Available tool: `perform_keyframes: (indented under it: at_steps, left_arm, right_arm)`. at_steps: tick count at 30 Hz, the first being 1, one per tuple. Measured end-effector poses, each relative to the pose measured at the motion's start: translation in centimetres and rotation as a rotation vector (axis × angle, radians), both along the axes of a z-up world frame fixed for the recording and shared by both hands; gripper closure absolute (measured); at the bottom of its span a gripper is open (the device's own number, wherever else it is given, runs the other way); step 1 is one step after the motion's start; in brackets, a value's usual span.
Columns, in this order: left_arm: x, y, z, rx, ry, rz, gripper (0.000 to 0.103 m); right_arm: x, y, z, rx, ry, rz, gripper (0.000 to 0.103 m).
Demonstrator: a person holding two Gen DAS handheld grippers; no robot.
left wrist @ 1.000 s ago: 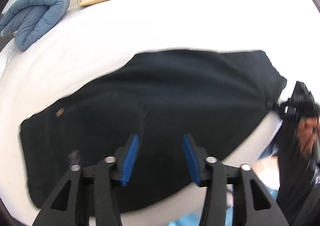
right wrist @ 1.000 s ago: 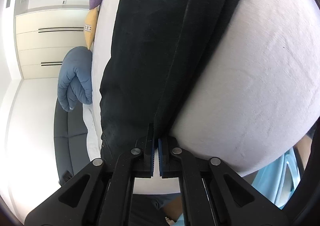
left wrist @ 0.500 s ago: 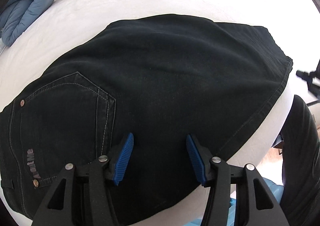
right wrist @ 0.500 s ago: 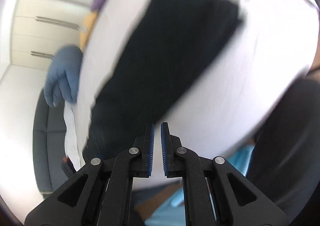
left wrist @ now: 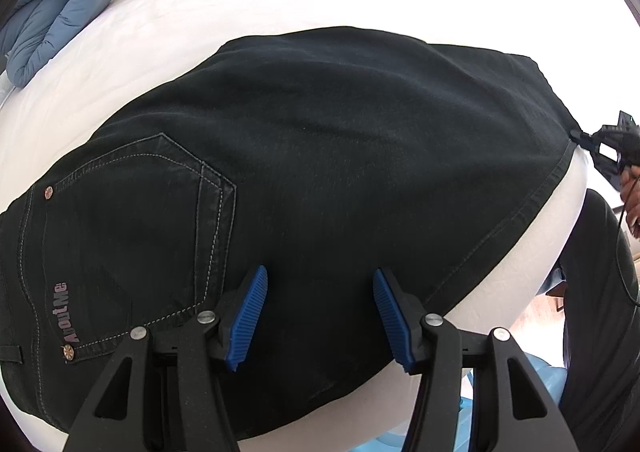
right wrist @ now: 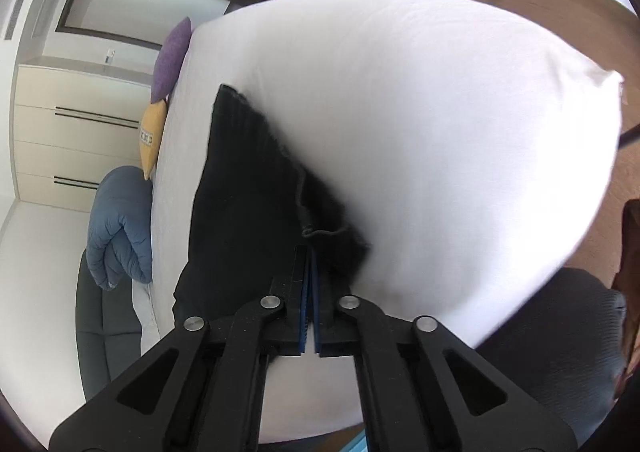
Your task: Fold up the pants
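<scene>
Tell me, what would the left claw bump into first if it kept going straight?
Probably the black pants: the open left claw points down at their dark cloth beside the back pocket.

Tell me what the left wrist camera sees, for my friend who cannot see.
Black denim pants lie flat on a white bed, back pocket showing. The left gripper hovers open above them, while the right gripper pinches the hem corner.

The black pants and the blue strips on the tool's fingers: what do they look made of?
The pants look like black denim: matte woven cloth with pale contrast stitching around the back pocket and copper-coloured rivets. The blue pads on the left gripper look like ribbed rubber or soft plastic, though the look leaves that open.
</scene>
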State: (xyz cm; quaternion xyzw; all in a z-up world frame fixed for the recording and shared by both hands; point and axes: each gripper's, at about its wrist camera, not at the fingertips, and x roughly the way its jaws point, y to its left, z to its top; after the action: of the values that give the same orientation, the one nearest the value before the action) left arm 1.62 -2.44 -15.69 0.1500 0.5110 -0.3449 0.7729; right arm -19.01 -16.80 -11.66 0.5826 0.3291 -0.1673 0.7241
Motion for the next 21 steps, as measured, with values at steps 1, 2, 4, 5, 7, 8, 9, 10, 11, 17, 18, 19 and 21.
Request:
perform_keyframes:
  at_steps: [1,2,4,5,7,8,9,10,11,17,18,19,21]
  left_arm:
    - [0.0,0.1,0.0,-0.008,0.000,0.000,0.045]
    - [0.0,0.3,0.0,-0.012,0.000,0.003,0.045]
    - [-0.1,0.3,0.3,-0.014,-0.010,0.013,0.045]
    - [-0.1,0.4,0.6,-0.016,-0.014,0.019,0.045]
    - [0.0,0.5,1.3,-0.024,-0.002,0.041,0.045]
    - [0.2,0.6,2.0,-0.040,0.002,0.051,0.045]
    - [0.4,0.6,2.9,-0.065,-0.002,0.059,0.045]
    - [0.7,0.6,3.9,-0.097,-0.012,0.065,0.045]
    - [1.2,0.6,4.9,-0.123,-0.027,0.071,0.045]
    - [7.7,-0.4,5.1,-0.136,-0.073,0.103,0.039]
    - [8.9,-0.2,4.1,-0.118,-0.062,0.119,0.039]
    - [10.2,0.3,2.8,-0.092,-0.044,0.139,0.040]
    - [11.7,2.2,0.7,-0.057,-0.023,0.164,0.060]
  right_arm:
    - [-0.4,0.1,-0.1,0.019,-0.011,-0.007,0.103]
    - [-0.8,0.2,0.2,0.015,0.013,-0.015,0.103]
    - [-0.8,0.5,1.7,-0.033,0.056,-0.023,0.101]
    - [-0.7,0.8,2.8,-0.068,0.075,-0.034,0.095]
    - [0.7,1.3,5.2,-0.134,0.035,-0.015,0.095]
    - [1.6,1.2,5.8,-0.135,0.004,0.014,0.095]
    - [3.4,2.0,6.3,-0.123,-0.032,0.062,0.095]
    - [6.0,3.3,6.5,-0.102,-0.069,0.140,0.095]
    - [8.3,4.6,6.5,-0.089,-0.087,0.208,0.095]
    - [21.1,15.0,2.8,-0.035,-0.086,0.587,0.095]
    - [22.3,16.0,1.7,-0.024,-0.080,0.628,0.095]
    - [23.3,16.7,0.4,-0.026,-0.059,0.645,0.095]
    - [23.9,16.3,-1.9,-0.039,0.009,0.622,0.103]
